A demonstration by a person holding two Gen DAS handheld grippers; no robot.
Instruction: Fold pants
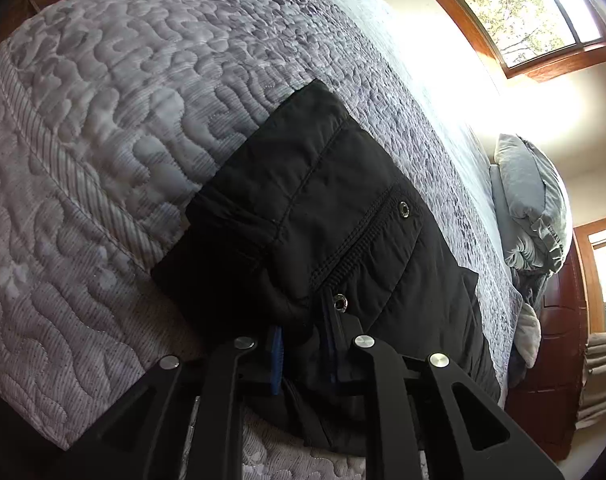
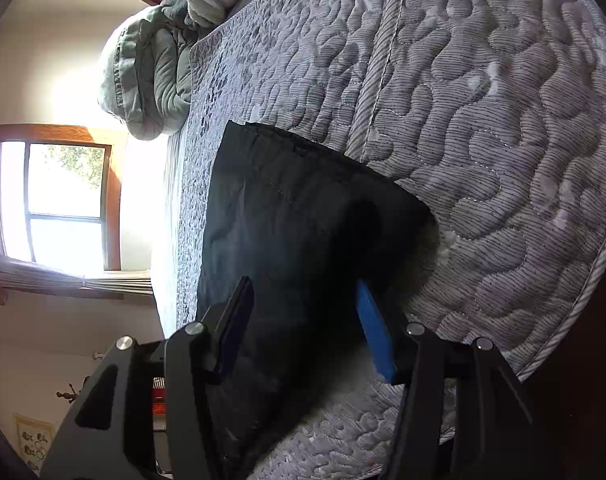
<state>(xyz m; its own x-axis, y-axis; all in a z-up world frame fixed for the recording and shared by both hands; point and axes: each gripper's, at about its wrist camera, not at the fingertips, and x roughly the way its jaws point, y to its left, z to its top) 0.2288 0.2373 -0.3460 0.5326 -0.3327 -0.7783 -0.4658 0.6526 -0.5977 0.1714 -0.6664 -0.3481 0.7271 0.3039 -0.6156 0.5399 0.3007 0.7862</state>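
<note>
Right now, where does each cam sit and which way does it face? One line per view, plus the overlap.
Left wrist: on the left gripper, looking down along its fingers at the black pants' waistband end on the quilted bed cover; own fingers shut on the fabric.
Right wrist: on the right gripper, looking down along the pants' plain end; fingers astride the fabric, pads apart.
Shared: pants, bed cover, grey pillow, windows.

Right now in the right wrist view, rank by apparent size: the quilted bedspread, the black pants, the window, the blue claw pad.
1. quilted bedspread
2. black pants
3. window, though distance makes it look smaller
4. blue claw pad, though nearness enlarges it
</note>
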